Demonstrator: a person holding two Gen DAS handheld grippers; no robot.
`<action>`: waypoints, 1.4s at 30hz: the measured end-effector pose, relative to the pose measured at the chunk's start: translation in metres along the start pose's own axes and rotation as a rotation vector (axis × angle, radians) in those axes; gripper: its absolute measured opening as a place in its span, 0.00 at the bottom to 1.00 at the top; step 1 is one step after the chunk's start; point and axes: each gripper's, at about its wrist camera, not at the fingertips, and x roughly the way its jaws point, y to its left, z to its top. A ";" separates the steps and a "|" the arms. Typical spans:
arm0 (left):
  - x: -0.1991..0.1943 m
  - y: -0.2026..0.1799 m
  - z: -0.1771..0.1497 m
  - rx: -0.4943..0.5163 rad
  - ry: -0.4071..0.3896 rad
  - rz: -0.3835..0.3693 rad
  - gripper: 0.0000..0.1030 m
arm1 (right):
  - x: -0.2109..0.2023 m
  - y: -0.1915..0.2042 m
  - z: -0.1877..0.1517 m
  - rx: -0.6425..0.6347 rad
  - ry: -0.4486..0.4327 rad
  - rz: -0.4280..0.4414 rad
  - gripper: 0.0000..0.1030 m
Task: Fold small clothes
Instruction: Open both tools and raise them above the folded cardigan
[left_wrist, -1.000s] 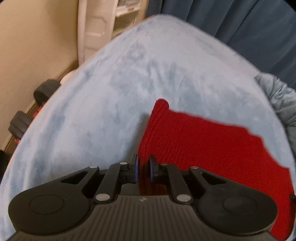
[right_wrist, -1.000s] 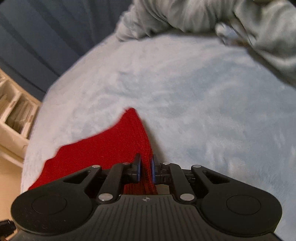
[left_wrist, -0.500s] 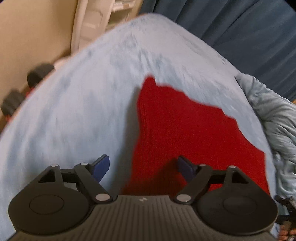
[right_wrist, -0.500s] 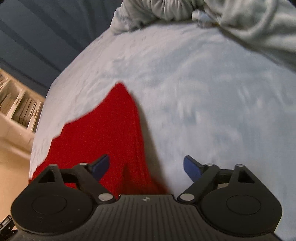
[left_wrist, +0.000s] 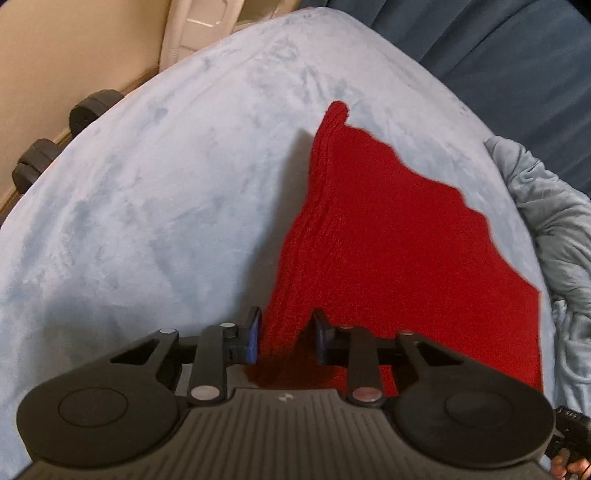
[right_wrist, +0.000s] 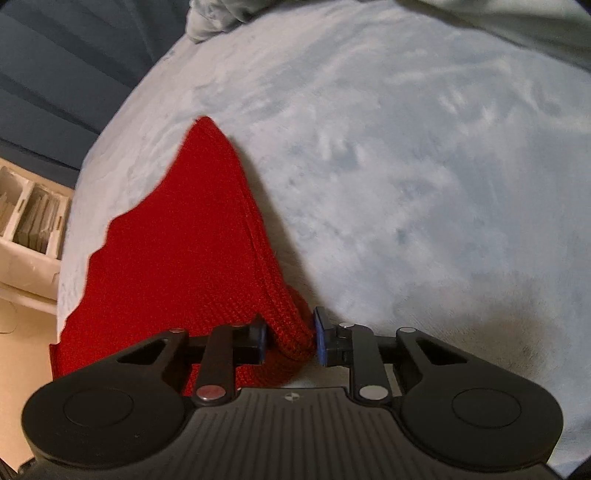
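Grippers left (left_wrist: 286, 334) and right (right_wrist: 289, 336) each clasp a near corner of red knit garment (left_wrist: 388, 236) on pale blue blanket (left_wrist: 147, 192).

Home bedroom: soft pale-blue plush bed cover (left_wrist: 155, 192); crumpled grey-blue quilt (left_wrist: 554, 221); dark blue pleated curtain (left_wrist: 498, 48); white plastic drawer unit (right_wrist: 29, 225); black dumbbells (left_wrist: 62, 140) by beige wall.

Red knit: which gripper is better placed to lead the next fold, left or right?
Roughly even, slight edge to the right gripper: its fingers visibly pinch the thick edge of the red knit. The left gripper straddles its edge too, with a gap showing at its right-hand finger.
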 end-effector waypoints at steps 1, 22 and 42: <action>0.001 0.005 -0.001 -0.020 0.002 -0.026 0.31 | 0.004 -0.003 0.000 0.007 0.003 0.001 0.25; -0.054 -0.033 -0.042 0.342 -0.054 0.210 0.99 | -0.066 0.010 -0.031 -0.161 -0.130 -0.257 0.89; -0.166 -0.123 -0.141 0.357 -0.196 0.126 1.00 | -0.209 0.106 -0.162 -0.587 -0.302 0.022 0.97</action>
